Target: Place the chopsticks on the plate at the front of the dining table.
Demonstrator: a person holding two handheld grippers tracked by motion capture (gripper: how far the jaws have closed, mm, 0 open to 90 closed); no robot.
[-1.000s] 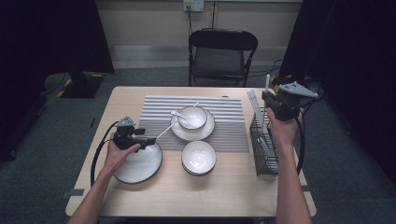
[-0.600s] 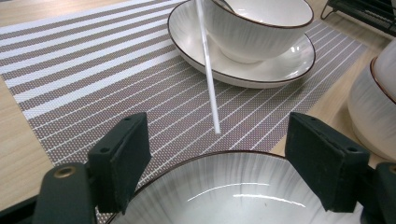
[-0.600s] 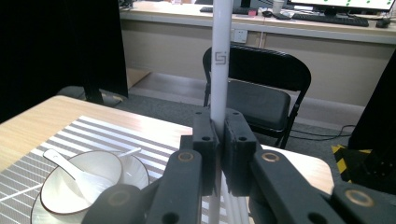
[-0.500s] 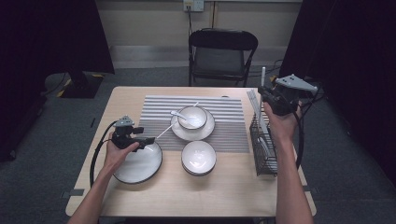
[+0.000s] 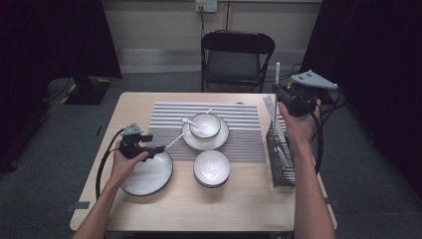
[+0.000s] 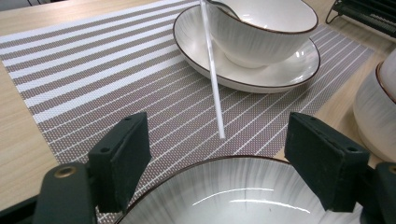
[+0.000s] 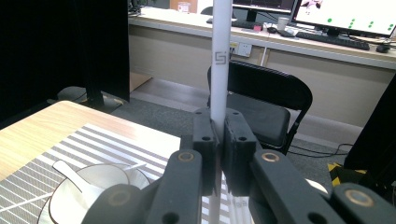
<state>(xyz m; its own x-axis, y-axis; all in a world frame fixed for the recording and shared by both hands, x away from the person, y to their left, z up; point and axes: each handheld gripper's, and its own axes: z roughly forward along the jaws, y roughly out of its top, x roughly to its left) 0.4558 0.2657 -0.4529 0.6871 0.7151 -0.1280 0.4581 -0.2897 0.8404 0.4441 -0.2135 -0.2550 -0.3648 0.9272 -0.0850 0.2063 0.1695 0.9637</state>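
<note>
Right gripper (image 5: 287, 97) is clamped on a white chopstick (image 5: 277, 74), held above the far end of the rack (image 5: 280, 154) at the table's (image 5: 239, 211) right edge. In the right gripper view the stick (image 7: 220, 56) runs straight up between the closed pads, long axis vertical, its lower part hidden behind the jaws. The rack sits directly below and toward the person from this gripper; more white sticks lean in it. Left gripper (image 5: 158, 148) hovers over the far rim of the plate (image 5: 147, 175) at the near left, jaws wide apart with nothing between them. In the left gripper view a second chopstick (image 6: 212, 70) lies on the mat (image 6: 93, 88) ahead of the open jaws, near tip just short of the plate rim, long axis running away toward the bowl (image 6: 264, 28) on its saucer (image 6: 261, 74). Judgement: the coming move turns on the held stick's heading. It stands vertical and well apart from the mat setting, which lies left of and below the right gripper. The stick must go from upright to lying flat. The left gripper is nearer the lying stick; the right is the only one loaded.
</note>
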